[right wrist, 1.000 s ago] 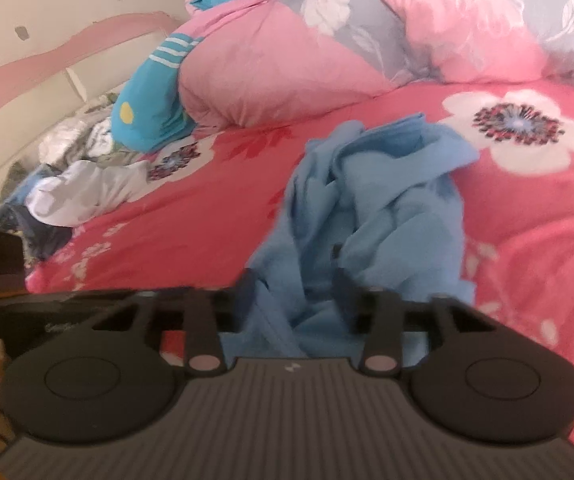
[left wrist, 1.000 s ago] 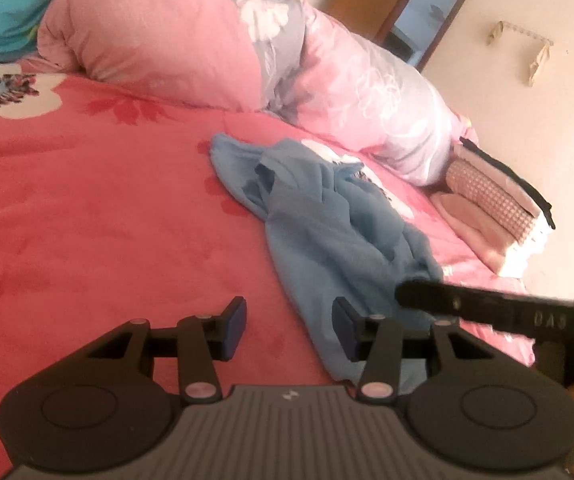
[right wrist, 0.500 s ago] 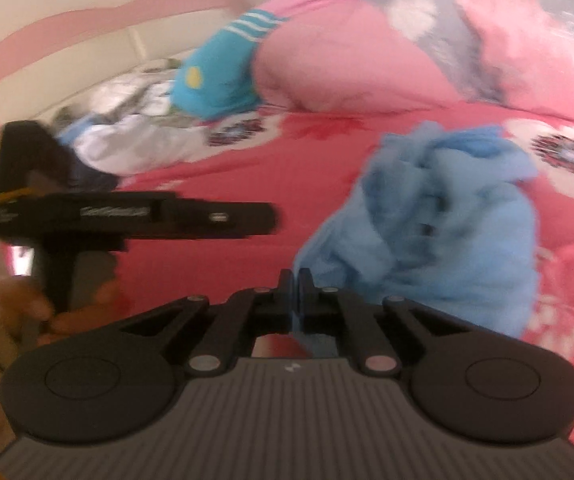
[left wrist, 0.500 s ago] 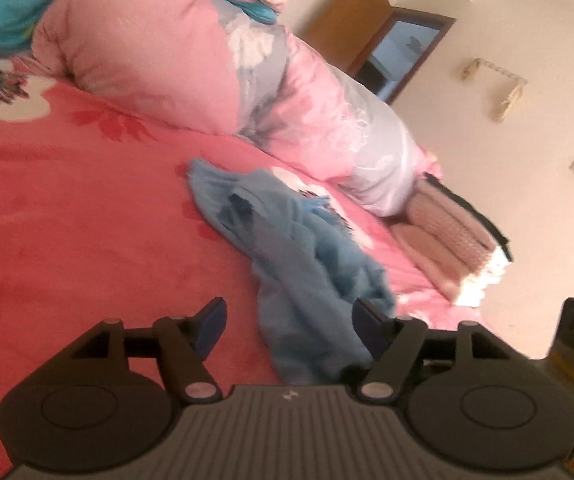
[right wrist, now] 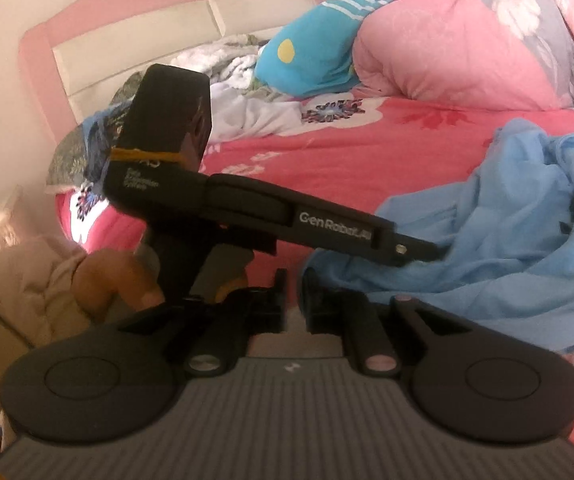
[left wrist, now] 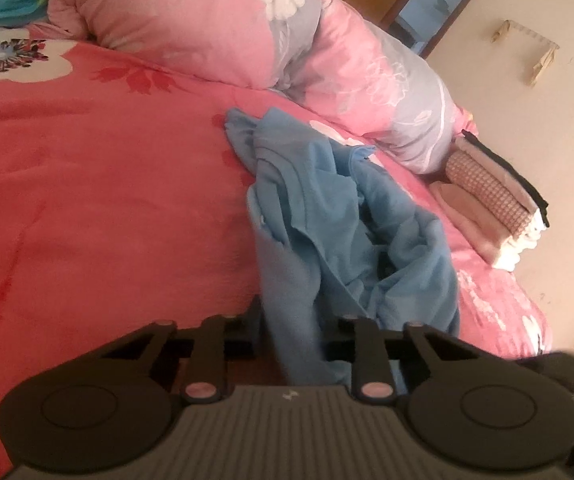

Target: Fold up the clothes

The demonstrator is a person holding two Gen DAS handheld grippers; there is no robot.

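The left gripper [left wrist: 291, 320] has just been closing, and its jaws now pinch the near edge of the blue garment [left wrist: 339, 216], a fold of cloth bunched up between them. From that grip the garment trails away in a crumpled heap across the pink bedspread [left wrist: 87, 208], ending near the rolled pink and grey quilt [left wrist: 279, 40]. Past it, close to the wall, sits a stack of folded clothes [left wrist: 495, 200].

The right gripper [right wrist: 294, 300] has just been opening a little; its fingers stand slightly apart with nothing between them, just off the garment's left edge, over the side of the bed. The picture is blurred here, so I would not swear the right-hand finger [right wrist: 315, 296] clears the cloth. A hand [right wrist: 119, 280] grips the left gripper's handle, and loose laundry [right wrist: 231, 80] lies piled by the pink headboard [right wrist: 127, 8].
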